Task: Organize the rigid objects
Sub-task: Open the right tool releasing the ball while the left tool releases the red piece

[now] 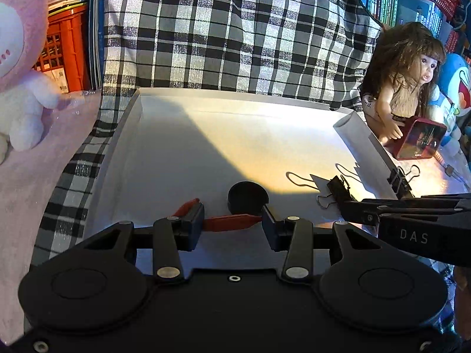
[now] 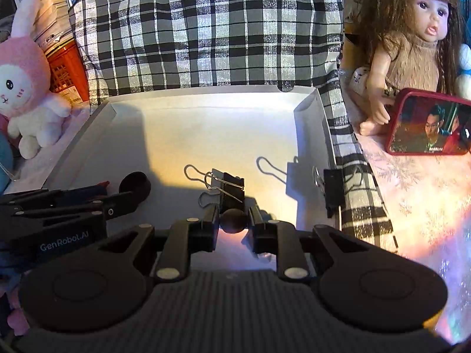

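Right hand-held gripper [image 2: 234, 220] clamped on a ball [image 2: 233, 220], probably; round, may squirt past tray [image 2: 329, 135] wall.

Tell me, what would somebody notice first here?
Probably the long-haired doll sitting on the right beside the white tray, with a red tin in front of it. Next, the pink bunny plush on the left, then the right gripper gripping a small dark ball.
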Action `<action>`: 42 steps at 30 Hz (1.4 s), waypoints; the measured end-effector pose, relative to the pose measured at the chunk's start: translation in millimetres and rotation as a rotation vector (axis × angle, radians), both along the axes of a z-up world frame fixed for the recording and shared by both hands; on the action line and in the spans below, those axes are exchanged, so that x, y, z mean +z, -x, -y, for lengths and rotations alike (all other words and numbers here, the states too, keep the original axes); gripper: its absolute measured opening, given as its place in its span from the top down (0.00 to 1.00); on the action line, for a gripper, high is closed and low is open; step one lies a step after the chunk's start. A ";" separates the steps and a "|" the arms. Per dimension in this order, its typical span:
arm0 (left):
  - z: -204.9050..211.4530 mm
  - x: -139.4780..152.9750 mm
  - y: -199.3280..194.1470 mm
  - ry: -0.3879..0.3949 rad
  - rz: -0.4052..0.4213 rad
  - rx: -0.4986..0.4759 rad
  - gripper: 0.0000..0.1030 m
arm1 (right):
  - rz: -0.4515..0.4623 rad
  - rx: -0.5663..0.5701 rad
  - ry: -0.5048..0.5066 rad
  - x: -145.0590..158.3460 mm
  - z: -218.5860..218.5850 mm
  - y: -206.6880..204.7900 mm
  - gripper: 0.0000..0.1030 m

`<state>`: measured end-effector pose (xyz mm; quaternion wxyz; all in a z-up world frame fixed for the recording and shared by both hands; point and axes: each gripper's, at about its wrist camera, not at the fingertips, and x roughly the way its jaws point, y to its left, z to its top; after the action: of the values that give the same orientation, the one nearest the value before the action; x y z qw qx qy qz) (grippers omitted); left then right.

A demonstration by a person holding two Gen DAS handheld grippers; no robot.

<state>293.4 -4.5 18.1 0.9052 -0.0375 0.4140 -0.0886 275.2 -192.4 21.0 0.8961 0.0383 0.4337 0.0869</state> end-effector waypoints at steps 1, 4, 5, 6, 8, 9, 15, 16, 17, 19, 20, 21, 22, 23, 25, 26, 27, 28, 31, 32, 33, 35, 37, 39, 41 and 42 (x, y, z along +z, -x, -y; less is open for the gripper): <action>1.0 -0.4 -1.2 -0.007 0.003 -0.001 0.60 | 0.002 0.000 0.002 -0.6 -0.2 -1.4 0.75; 3.0 -1.8 -5.2 -0.017 0.013 0.002 0.60 | 0.010 -0.005 0.004 -1.9 -1.0 -5.2 0.75; 3.3 -2.4 -6.4 -0.019 0.016 0.003 0.60 | 0.012 -0.005 0.007 -2.1 -1.3 -6.6 0.75; 3.8 -2.9 -7.5 -0.021 0.019 0.005 0.60 | 0.014 -0.005 0.009 -2.4 -1.8 -7.5 0.75; 5.3 -3.6 -9.0 -0.030 0.024 0.004 0.60 | 0.017 -0.006 0.010 -2.9 -2.3 -9.2 0.76; 6.1 -3.9 -9.5 -0.034 0.028 0.003 0.60 | 0.017 -0.009 0.008 -3.1 -2.1 -10.0 0.76; 7.6 -4.9 -9.3 -0.043 0.045 -0.001 0.60 | 0.029 -0.014 0.005 -3.8 -3.3 -11.3 0.75; 7.6 -4.7 -9.1 -0.042 0.046 0.000 0.60 | 0.031 -0.015 0.005 -3.2 -3.5 -11.5 0.74; 7.6 -4.7 -8.7 -0.042 0.046 0.001 0.60 | 0.033 -0.015 0.005 -2.6 -3.7 -11.6 0.74; 8.0 -4.2 -7.9 -0.046 0.046 0.001 0.59 | 0.035 -0.019 0.002 -1.6 -3.5 -11.9 0.72; 7.9 -4.0 -7.4 -0.049 0.046 0.000 0.59 | 0.036 -0.022 0.000 -1.4 -3.2 -11.7 0.72; 8.0 -3.6 -6.4 -0.053 0.047 -0.003 0.58 | 0.037 -0.022 -0.002 -0.9 -3.3 -11.5 0.72; 8.0 -3.1 -5.5 -0.056 0.049 -0.005 0.57 | 0.037 -0.022 -0.003 -0.3 -3.5 -10.7 0.71; 7.6 -2.9 -4.7 -0.057 0.049 -0.006 0.56 | 0.038 -0.022 -0.003 0.4 -3.9 -10.1 0.71; 6.3 -1.8 -2.9 -0.055 0.049 -0.001 0.55 | 0.040 -0.019 -0.003 1.3 -4.5 -8.7 0.71; 5.5 -1.1 -1.8 -0.054 0.050 0.001 0.54 | 0.042 -0.017 -0.002 2.0 -4.9 -7.4 0.71; 4.7 -0.1 -0.5 -0.054 0.051 0.001 0.54 | 0.047 -0.015 0.002 3.0 -5.3 -5.6 0.71; 4.0 1.1 0.9 -0.054 0.054 0.001 0.53 | 0.051 -0.013 0.004 3.8 -5.7 -4.3 0.71; 1.9 6.0 6.7 -0.054 0.066 0.003 0.51 | 0.059 -0.008 0.001 7.2 -6.4 0.0 0.68; 1.3 8.2 8.9 -0.051 0.070 0.003 0.50 | 0.063 -0.007 -0.001 8.5 -6.3 2.0 0.67; 0.5 10.6 11.8 -0.048 0.075 0.002 0.48 | 0.068 -0.005 -0.002 10.2 -5.7 4.7 0.62; -1.0 15.4 18.2 -0.046 0.088 -0.001 0.45 | 0.086 0.000 0.003 14.3 -5.9 11.6 0.55; -2.8 20.6 26.3 -0.044 0.107 -0.002 0.41 | 0.104 0.010 0.014 18.1 -7.5 19.4 0.54; -3.8 25.2 34.6 -0.042 0.119 -0.003 0.39 | 0.123 0.019 0.025 21.9 -9.6 27.3 0.52; -5.5 28.5 43.0 -0.032 0.128 -0.007 0.36 | 0.143 0.027 0.029 25.2 -10.9 36.3 0.48; -6.5 30.0 47.7 -0.025 0.135 -0.006 0.33 | 0.152 0.031 0.028 26.4 -11.6 40.1 0.45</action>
<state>245.7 2.0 48.1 0.9311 -0.0188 0.3533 -0.0886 235.1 -180.8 47.4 0.9254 0.0124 0.3660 0.0973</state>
